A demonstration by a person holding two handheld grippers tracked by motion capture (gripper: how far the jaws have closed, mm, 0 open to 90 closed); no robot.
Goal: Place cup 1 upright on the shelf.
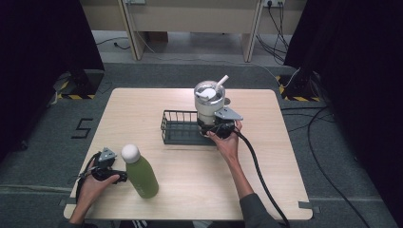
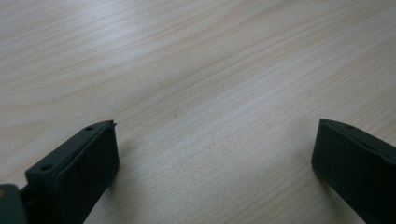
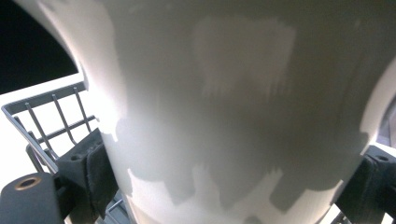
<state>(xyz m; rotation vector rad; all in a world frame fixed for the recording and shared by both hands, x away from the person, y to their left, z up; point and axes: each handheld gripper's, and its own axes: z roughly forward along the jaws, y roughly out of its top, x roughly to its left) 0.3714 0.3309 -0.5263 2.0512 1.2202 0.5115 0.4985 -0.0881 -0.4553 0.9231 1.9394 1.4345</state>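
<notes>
Right gripper (image 1: pixel 215 129): clamped on tumbler (image 1: pixel 209 102), at wire basket's (image 1: pixel 177 127) right end.
Left gripper (image 1: pixel 114 167): jaws apart, idle near table's (image 1: pixel 266 156) front-left corner.
Remaining: green bottle (image 1: pixel 140 173), judged not yet basketed.

The tumbler (image 1: pixel 209 102) is white with a white straw (image 1: pixel 221 83). The bottle (image 1: pixel 140 174) is green with a white cap. The wire basket (image 1: pixel 178 128) is black.

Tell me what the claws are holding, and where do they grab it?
The right claw grips the white tumbler around its lower body, over the wire basket. The left claw is open, holding nothing.
</notes>
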